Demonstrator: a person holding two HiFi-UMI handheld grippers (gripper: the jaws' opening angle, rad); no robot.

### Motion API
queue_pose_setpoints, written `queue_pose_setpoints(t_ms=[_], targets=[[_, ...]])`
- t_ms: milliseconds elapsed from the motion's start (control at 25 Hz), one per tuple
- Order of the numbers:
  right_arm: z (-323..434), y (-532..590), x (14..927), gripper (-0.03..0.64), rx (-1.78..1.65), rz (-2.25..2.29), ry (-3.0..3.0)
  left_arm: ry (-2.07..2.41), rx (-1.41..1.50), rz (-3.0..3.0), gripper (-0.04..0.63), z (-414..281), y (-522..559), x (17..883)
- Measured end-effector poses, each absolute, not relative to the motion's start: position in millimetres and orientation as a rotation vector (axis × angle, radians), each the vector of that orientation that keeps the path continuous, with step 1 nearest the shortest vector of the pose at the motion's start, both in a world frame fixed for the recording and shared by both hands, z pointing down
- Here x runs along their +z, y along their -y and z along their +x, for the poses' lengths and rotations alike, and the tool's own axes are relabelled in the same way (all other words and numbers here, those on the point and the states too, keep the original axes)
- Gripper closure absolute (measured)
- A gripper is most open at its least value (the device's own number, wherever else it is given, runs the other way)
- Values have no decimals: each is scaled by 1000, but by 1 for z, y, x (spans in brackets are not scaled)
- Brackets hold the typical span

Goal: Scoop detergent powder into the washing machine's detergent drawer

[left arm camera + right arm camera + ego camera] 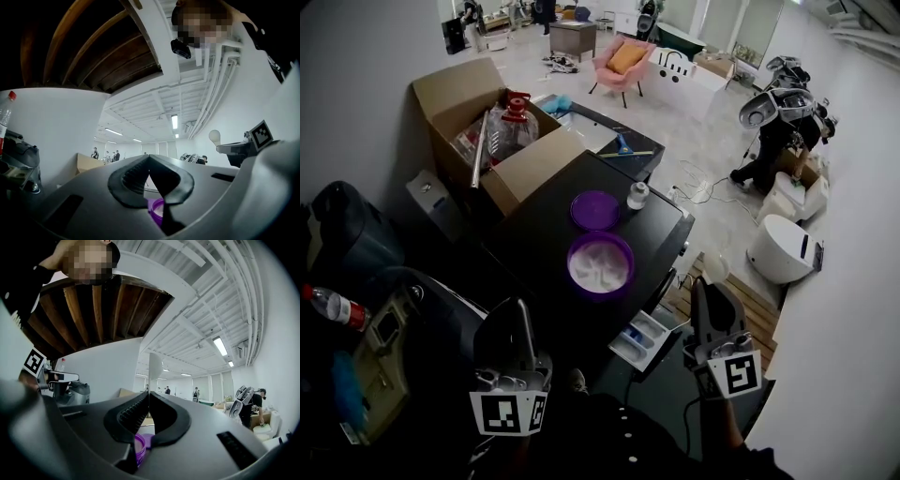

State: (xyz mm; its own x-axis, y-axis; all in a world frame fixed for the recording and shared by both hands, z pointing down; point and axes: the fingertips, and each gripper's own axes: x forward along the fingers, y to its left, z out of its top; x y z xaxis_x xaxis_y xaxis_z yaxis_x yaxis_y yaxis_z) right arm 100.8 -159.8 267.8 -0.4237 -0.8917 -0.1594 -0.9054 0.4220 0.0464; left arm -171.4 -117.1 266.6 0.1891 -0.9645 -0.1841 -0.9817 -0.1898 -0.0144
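Your right gripper [703, 287] is clamped on the white scoop [715, 267] beside the open drawer [645, 339], your left gripper [522, 304] is pinched together empty, and the purple powder tub [600, 264] sits mid-top on the washing machine [534, 246].

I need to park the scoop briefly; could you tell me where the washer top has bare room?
The washer top is bare left of the purple tub, up to the cardboard box, and right of it toward the right edge. Behind the tub, the purple lid and small white bottle crowd it.
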Motion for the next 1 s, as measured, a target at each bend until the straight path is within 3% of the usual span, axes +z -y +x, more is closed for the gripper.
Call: queue_pose_setpoints(t_ms=[600,1000], targets=[[94,186,290,583,94,-1718,-2585,-1861,206,-2424,581,-182,162,274],[63,212,355,584,-155,-1454,-3063,-1939,188,-2401,581,-175,173,282]])
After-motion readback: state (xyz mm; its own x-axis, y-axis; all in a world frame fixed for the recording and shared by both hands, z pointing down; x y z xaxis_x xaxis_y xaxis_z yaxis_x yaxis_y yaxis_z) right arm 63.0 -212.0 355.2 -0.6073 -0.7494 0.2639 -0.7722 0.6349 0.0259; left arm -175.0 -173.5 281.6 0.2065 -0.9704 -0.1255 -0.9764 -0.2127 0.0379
